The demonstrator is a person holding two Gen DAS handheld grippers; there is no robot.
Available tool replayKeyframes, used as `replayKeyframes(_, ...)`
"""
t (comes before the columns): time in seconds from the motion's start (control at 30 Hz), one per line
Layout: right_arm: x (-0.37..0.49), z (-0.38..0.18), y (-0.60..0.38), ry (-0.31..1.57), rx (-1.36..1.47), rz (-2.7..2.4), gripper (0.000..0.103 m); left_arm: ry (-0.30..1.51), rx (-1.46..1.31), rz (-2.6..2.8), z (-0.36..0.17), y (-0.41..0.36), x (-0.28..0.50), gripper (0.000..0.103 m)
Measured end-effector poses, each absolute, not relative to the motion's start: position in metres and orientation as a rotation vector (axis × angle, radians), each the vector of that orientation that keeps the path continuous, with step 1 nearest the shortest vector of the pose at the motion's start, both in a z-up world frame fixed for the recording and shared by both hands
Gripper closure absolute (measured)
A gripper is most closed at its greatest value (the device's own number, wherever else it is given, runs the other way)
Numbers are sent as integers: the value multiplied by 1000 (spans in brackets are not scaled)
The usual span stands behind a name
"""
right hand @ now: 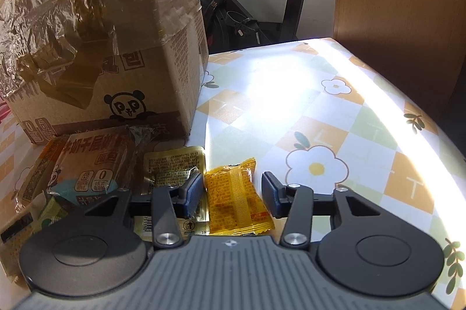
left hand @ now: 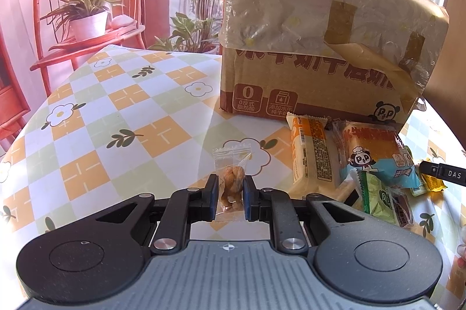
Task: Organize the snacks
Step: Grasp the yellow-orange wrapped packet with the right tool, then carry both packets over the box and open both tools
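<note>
Grippers point down at the table [left hand: 122, 106]. Left gripper [left hand: 230, 193] pinches a clear snack bag [left hand: 232, 177], left of the cardboard box [left hand: 317, 27]. Right gripper [right hand: 232, 192] is spread around a yellow snack packet [right hand: 233, 193], not squeezing it. More snacks [left hand: 375, 158] lie just in front of the box.
</note>
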State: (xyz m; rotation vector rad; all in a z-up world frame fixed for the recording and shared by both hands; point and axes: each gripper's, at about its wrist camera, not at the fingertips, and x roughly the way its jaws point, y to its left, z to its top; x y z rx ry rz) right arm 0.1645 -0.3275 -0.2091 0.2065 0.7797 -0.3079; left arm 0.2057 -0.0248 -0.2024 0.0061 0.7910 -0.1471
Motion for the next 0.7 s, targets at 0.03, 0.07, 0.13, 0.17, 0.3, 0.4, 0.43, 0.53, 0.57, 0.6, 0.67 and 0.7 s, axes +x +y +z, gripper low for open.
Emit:
replayKeyframes(0.03, 159, -210, -331, 767, 226, -317, 63, 790, 10, -150, -202, -25, 205, 85)
replayKeyframes(0.07, 156, -210, -333, 758, 230, -319, 64, 789, 13, -151, -202, -26, 205, 84)
replayKeyframes(0.13, 151, -211, -333, 747, 209, -313, 65, 787, 18, -155, -201, -26, 203, 84)
replayKeyframes(0.17, 149, -212, -330, 743, 178, -309, 64, 788, 18, -156, -201, -26, 203, 85)
replayKeyframes(0.3, 148, -214, -319, 743, 103, -315, 64, 792, 23, -156, -201, -25, 200, 84)
replayKeyframes(0.4, 146, -215, -316, 739, 97, -307, 64, 792, 26, -154, -201, -24, 198, 84)
replayKeyframes(0.43, 144, -215, -316, 737, 99, -300, 65, 791, 26, -153, -200, -24, 197, 84)
replayKeyframes(0.53, 139, -215, -313, 728, 103, -288, 67, 789, 25, -145, -200, -23, 196, 84)
replayKeyframes(0.57, 137, -215, -314, 724, 110, -282, 68, 788, 24, -144, -199, -23, 196, 84)
replayKeyframes(0.6, 136, -215, -313, 717, 112, -280, 68, 787, 25, -143, -199, -23, 195, 84)
replayKeyframes(0.67, 134, -212, -314, 690, 111, -277, 68, 784, 26, -141, -198, -23, 194, 84)
replayKeyframes(0.7, 132, -211, -314, 680, 114, -275, 68, 783, 27, -140, -198, -24, 193, 85)
